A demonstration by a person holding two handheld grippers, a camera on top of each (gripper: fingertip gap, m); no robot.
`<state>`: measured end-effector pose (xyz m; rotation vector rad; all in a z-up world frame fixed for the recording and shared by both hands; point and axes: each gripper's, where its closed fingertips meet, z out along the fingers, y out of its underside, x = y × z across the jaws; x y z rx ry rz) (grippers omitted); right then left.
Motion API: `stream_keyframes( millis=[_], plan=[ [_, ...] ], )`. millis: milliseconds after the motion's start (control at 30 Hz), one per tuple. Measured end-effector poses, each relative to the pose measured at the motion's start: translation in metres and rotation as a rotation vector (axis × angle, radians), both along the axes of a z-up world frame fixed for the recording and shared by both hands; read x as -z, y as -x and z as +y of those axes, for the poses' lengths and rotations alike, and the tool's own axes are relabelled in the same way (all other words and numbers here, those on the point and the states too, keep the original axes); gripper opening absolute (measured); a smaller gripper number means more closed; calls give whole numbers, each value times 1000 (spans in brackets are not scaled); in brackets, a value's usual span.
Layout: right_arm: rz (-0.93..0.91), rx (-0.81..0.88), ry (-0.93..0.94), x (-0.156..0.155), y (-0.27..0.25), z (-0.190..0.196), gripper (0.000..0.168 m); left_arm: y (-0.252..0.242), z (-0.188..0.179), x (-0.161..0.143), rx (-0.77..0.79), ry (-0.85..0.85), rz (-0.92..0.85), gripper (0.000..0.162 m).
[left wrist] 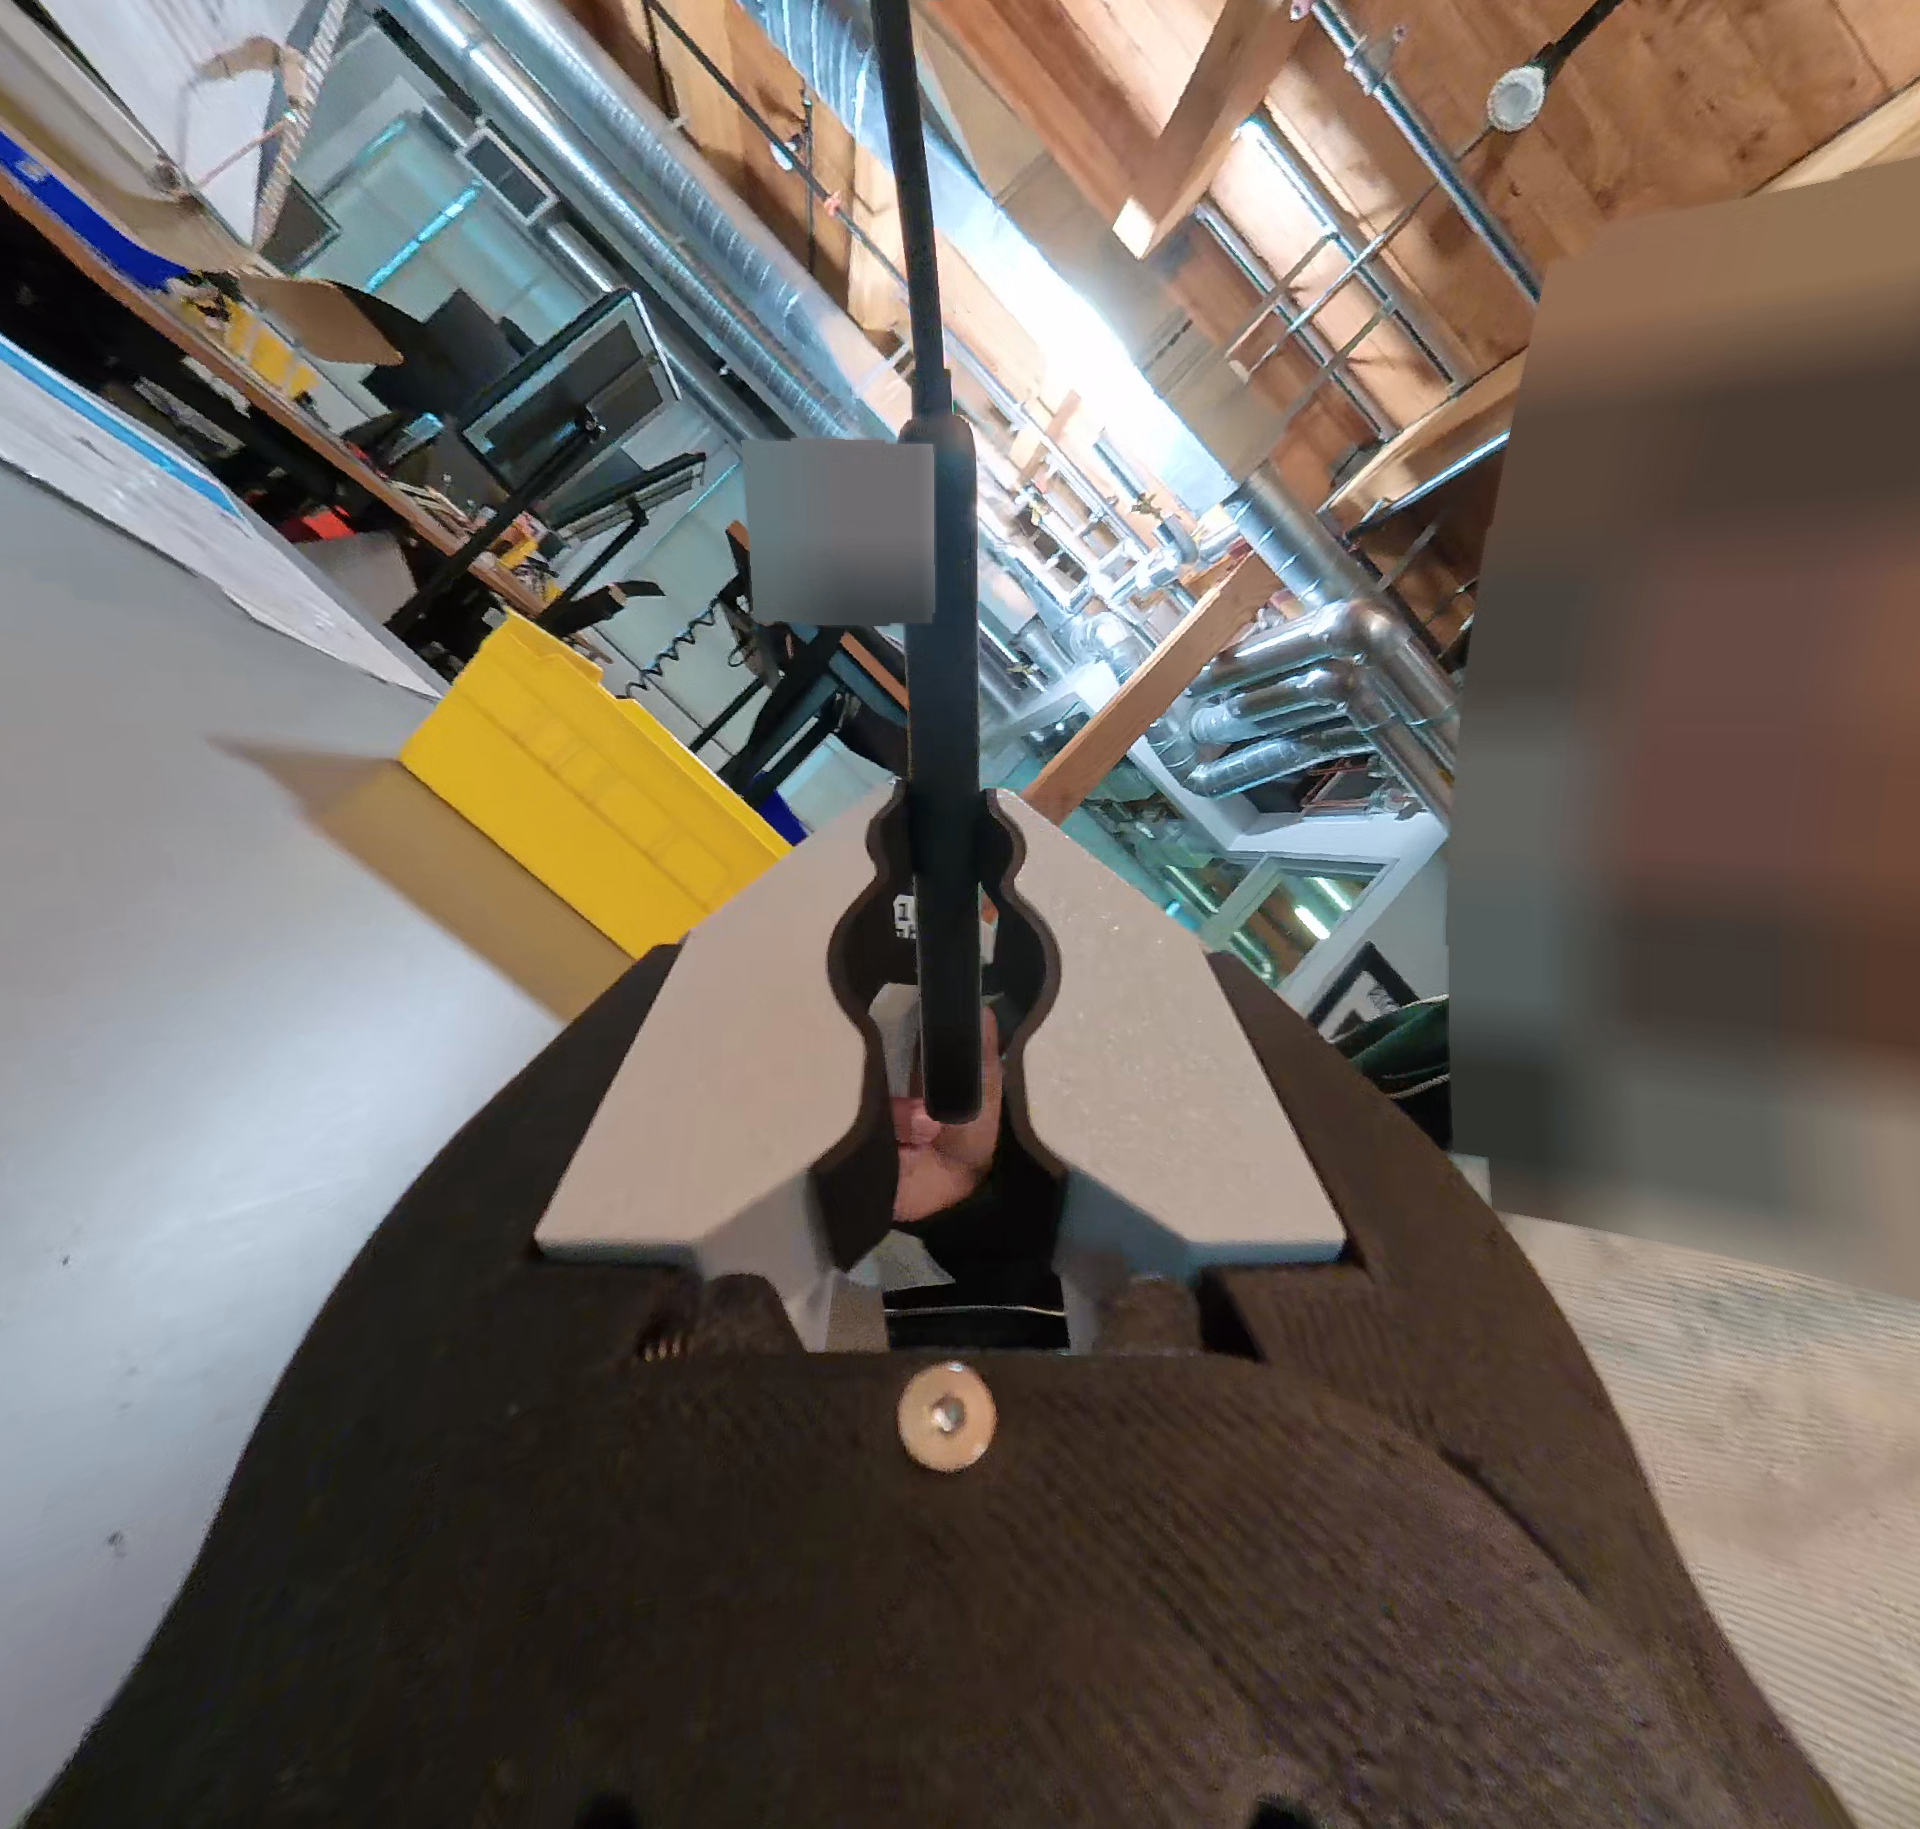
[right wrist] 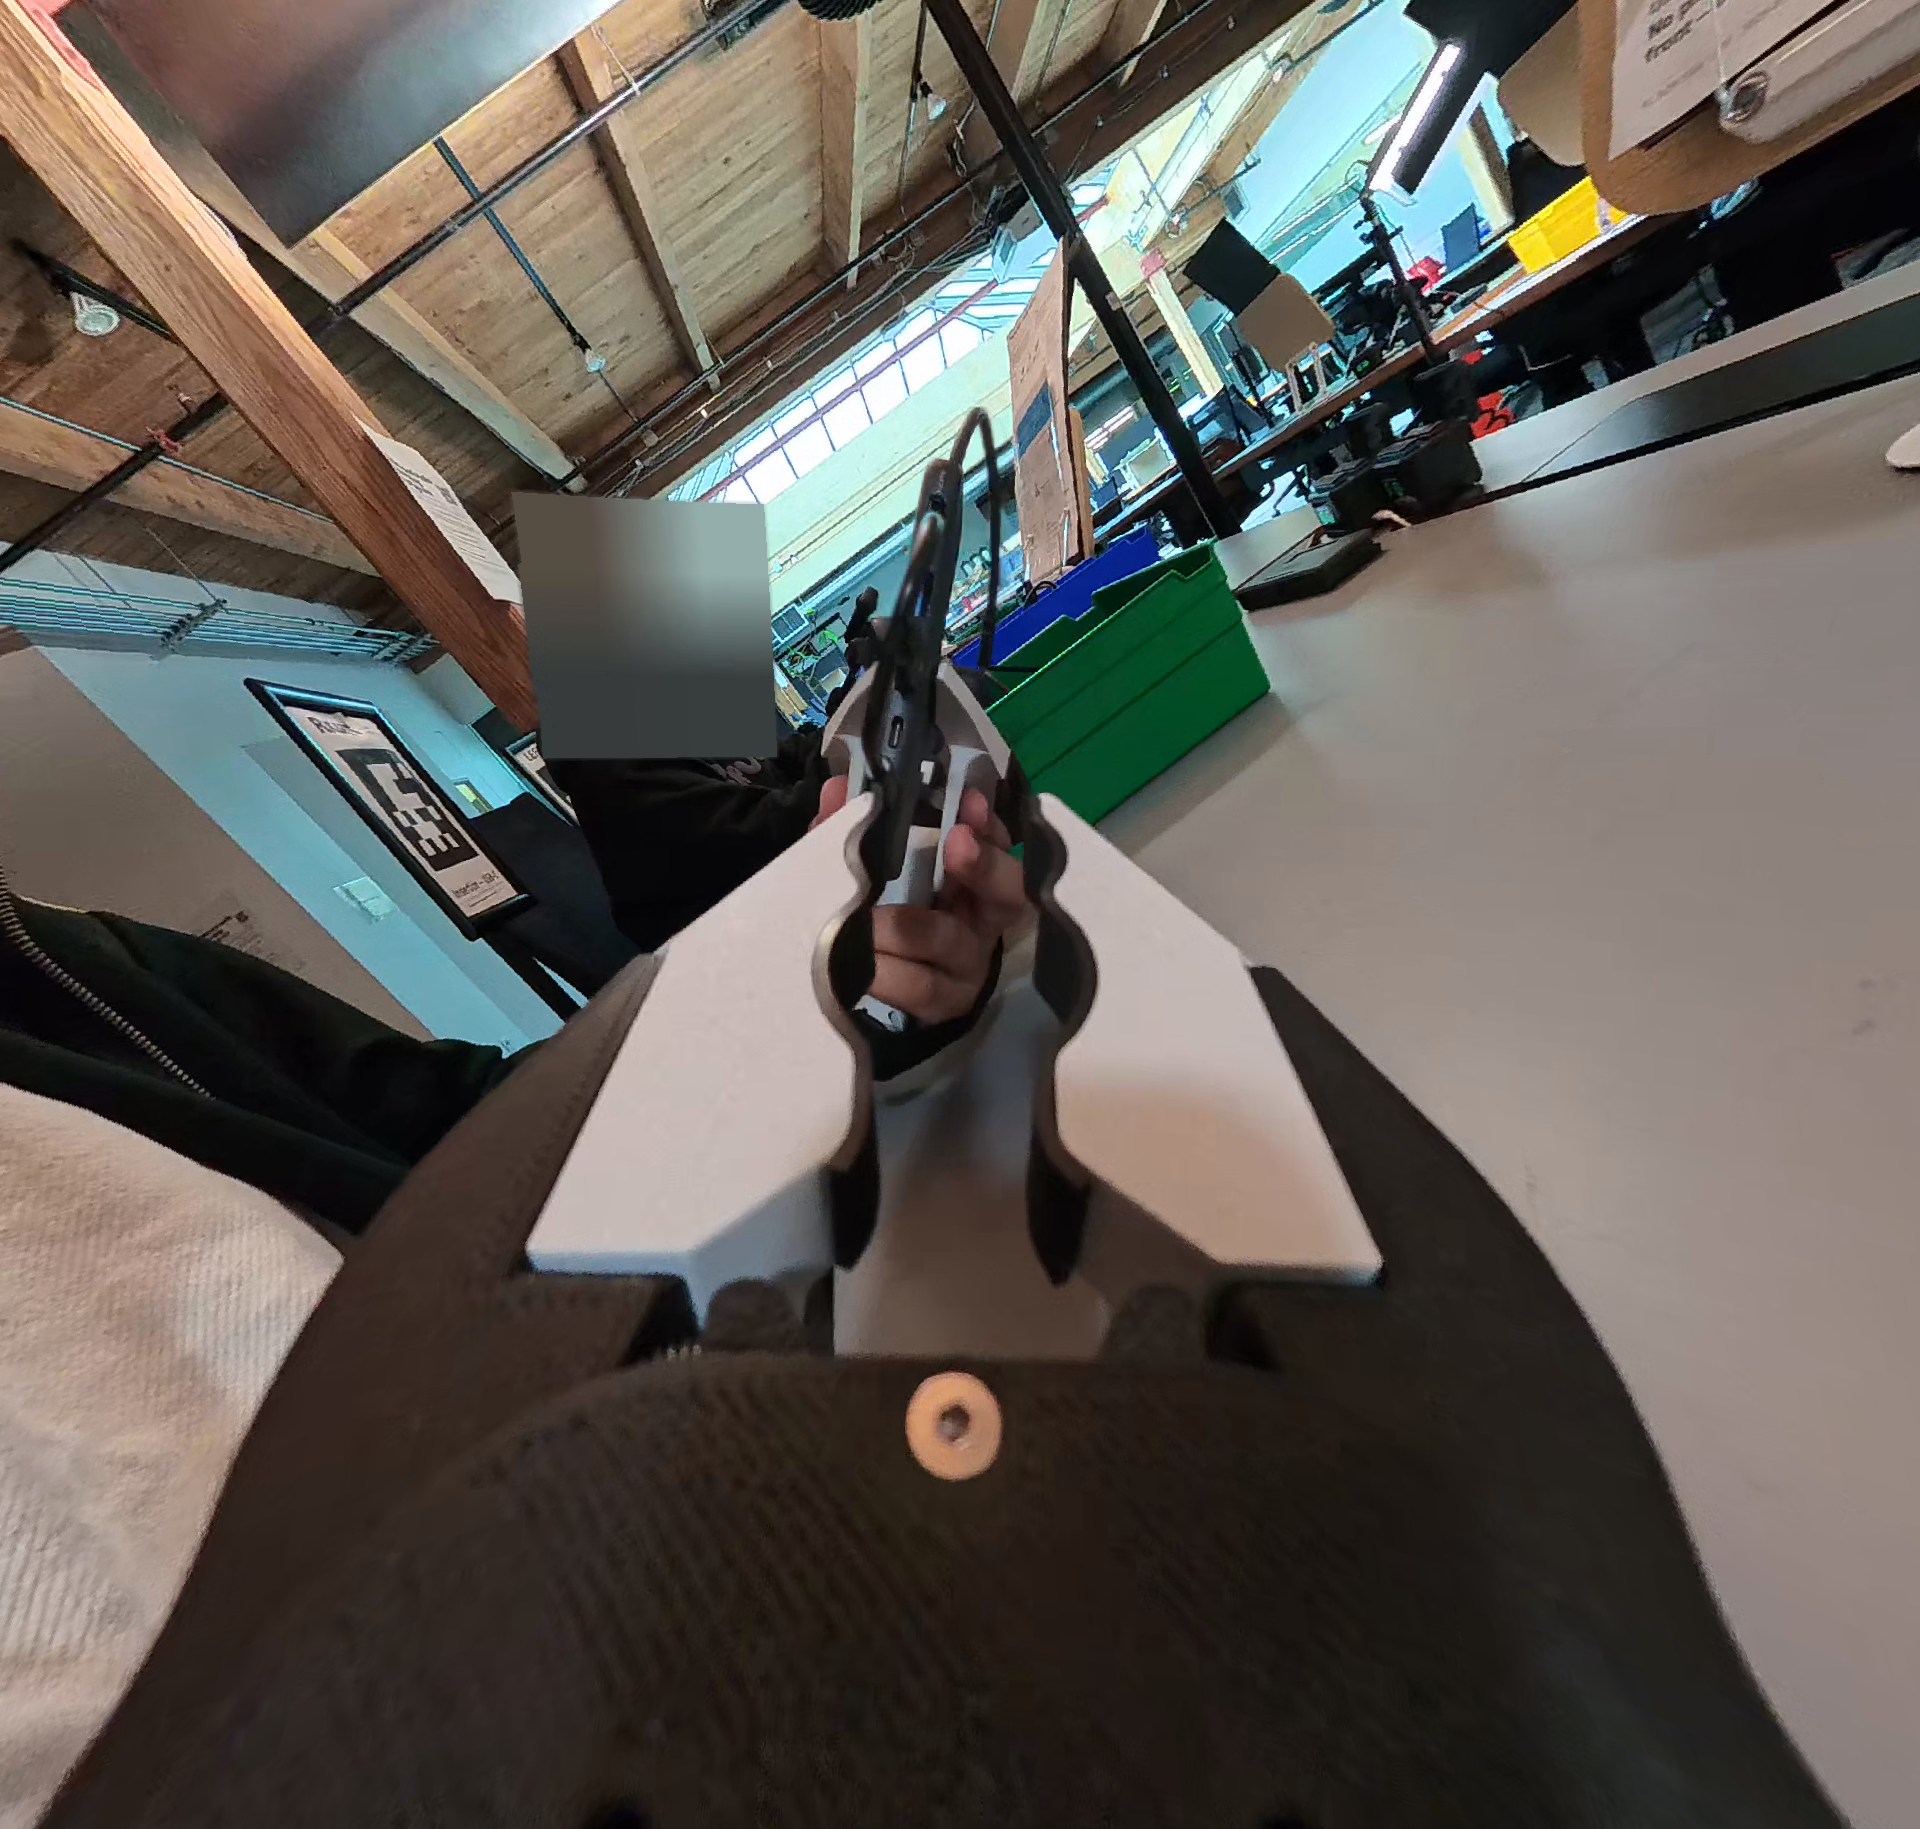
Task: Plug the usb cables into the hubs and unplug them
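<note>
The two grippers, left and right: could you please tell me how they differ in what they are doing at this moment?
The left gripper is shut on a slim black hub whose cable rises from its far end; the right gripper is open and holds nothing. In the right wrist view the left gripper is raised off the grey table, and the right points at it. Both have grey fingers on black bodies.

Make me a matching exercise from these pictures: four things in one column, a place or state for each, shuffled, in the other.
1 left gripper
2 right gripper
3 yellow bin
4 green bin

A next to a blue bin
B shut on the hub
C open, empty
D left wrist view, on the table

Pairs: 1-B, 2-C, 3-D, 4-A.
</note>
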<state>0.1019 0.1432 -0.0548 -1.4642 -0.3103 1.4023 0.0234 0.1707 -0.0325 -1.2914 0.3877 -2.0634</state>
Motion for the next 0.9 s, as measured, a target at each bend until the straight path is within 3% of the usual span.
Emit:
stream_keyframes(
  millis=[167, 333, 533, 600, 700, 800, 900],
  plan=[
    [-25, 111, -53, -6, -15, 6, 23, -2, 14, 15, -107, -5, 120, 9],
    [-161, 195, -269, -25, -8, -7, 5, -8, 25, 35, -168, -6, 272, 9],
    [-284, 203, -536, -85, 43, -18, 4, -16, 34, 38, -177, 3, 292, 9],
    [-331, 148, -586, -107, 77, -14, 5, -19, 34, 43, -182, -3, 333, 9],
    [-332, -80, -554, -126, 148, -15, 19, -16, 36, 44, -214, -11, 350, 9],
    [-454, -328, -538, -116, 220, -21, 16, -7, 43, 46, -236, 16, 348, 9],
    [-621, -406, -606, -103, 278, -10, 16, 1, 49, 44, -225, 94, 266, 9]
  ],
)
